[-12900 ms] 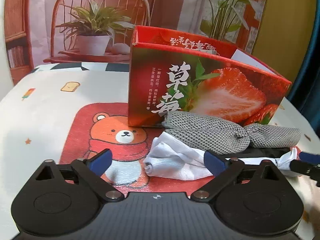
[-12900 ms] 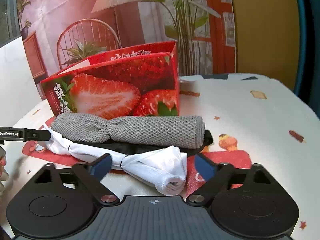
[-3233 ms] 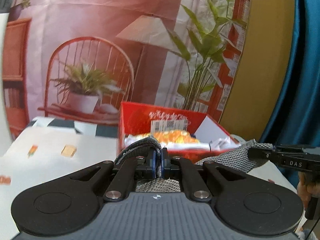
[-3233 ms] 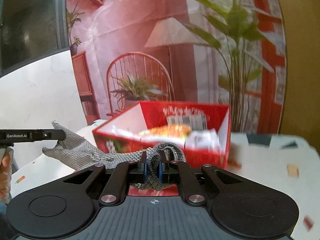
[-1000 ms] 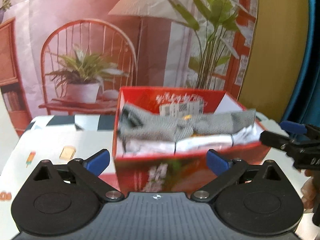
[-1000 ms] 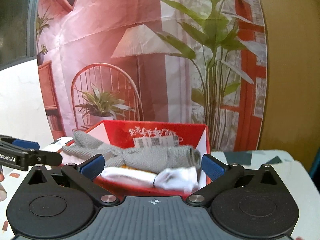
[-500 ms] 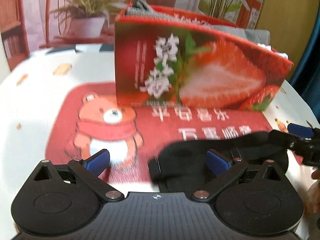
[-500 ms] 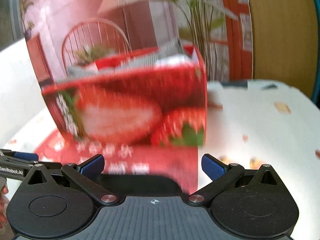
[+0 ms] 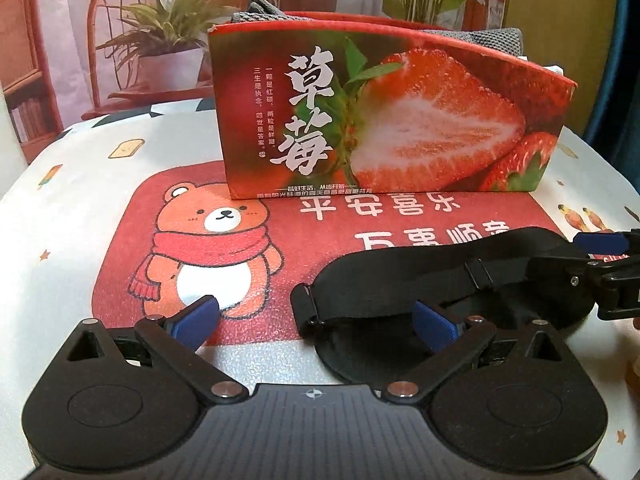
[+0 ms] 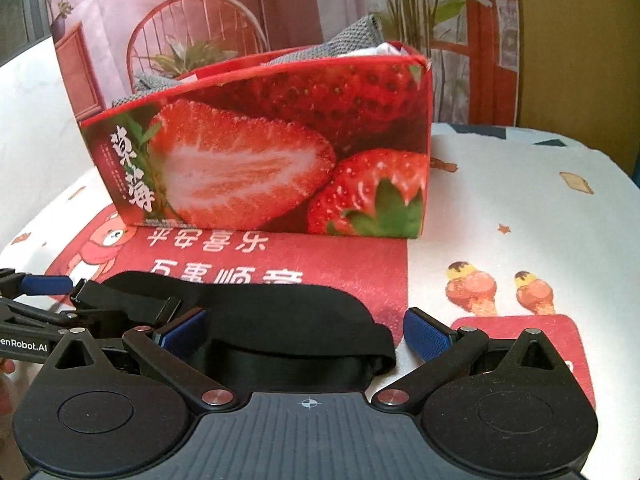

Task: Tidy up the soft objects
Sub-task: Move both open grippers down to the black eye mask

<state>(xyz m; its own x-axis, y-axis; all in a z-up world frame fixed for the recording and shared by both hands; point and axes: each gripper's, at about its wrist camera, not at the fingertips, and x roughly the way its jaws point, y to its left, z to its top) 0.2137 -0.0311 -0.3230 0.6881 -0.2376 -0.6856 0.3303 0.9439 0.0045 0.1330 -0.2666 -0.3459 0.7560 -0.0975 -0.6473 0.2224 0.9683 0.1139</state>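
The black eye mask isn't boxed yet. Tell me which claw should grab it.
Probably right. The right claw is open with the eye mask filling the gap between its fingers; the left claw, also open, straddles only the mask's edge, off toward one finger.

backdrop: printed pink scene [image 9: 72, 12] with rattan chair [image 10: 192, 20], potted plant [image 9: 168, 40], tall leafy plant [image 10: 412, 8] | right: ochre wall [image 9: 560, 32], teal curtain [image 9: 624, 80] | table: white patterned cloth [image 10: 520, 184], red bear mat [image 9: 200, 240] | light: warm, dim
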